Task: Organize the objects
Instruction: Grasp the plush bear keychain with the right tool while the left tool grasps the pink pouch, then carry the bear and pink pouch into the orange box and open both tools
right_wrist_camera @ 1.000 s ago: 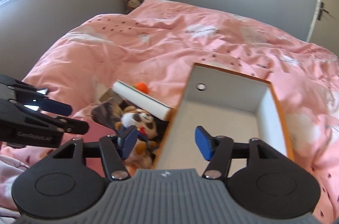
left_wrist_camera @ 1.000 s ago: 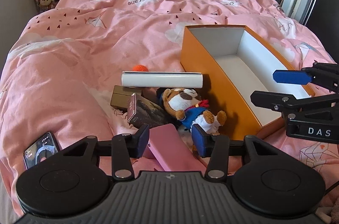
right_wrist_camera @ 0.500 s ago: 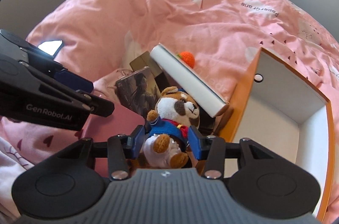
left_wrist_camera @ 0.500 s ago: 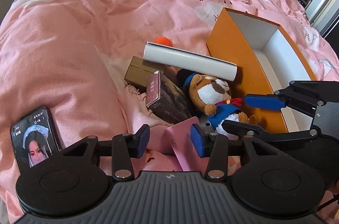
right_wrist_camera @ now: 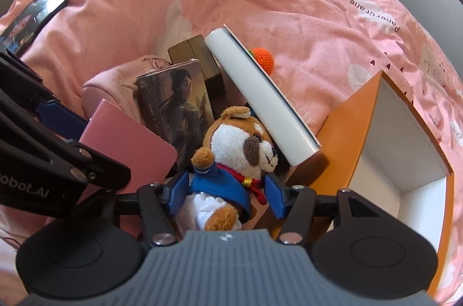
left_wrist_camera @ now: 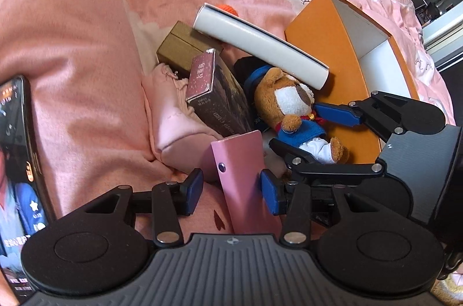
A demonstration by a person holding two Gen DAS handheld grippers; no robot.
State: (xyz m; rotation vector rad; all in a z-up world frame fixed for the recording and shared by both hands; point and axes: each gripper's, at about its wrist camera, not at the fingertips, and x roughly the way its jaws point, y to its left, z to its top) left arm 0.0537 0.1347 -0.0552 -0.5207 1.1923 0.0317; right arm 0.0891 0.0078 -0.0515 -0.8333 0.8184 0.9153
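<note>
While both grippers point down at a heap of things on a pink bed, the scene reads as follows:
Left gripper [left_wrist_camera: 231,191]: its blue pads stand either side of a pink flat case [left_wrist_camera: 241,175]; the right pad lies at the case's edge, the left pad stands clear of it, so the jaws are apart and not clamped
Right gripper [right_wrist_camera: 227,194]: jaws opening, a plush dog [right_wrist_camera: 231,161] between them; the pads sit close by its blue jacket but do not visibly press it
Plush dog: brown and white, blue jacket, red scarf, lying on its back just beside the orange box [right_wrist_camera: 356,132], its head under the low end of the white roll [right_wrist_camera: 260,97]
White roll: a long tilted tube lying across the heap, its lower end near the box's orange wall
Orange box: open, white inside, nothing seen in the visible part, to the right of the heap
Dark book box [left_wrist_camera: 217,100]: illustrated cover with a figure, leaning between the dog and a pink cloth bundle [left_wrist_camera: 170,120]
Brown box [left_wrist_camera: 179,45]: behind the book box, partly under the roll
Orange knitted ball [right_wrist_camera: 262,57]: on the duvet just behind the roll
Phone [left_wrist_camera: 17,175]: screen lit, on the pink duvet [left_wrist_camera: 86,16] well to the left of the heap
</note>
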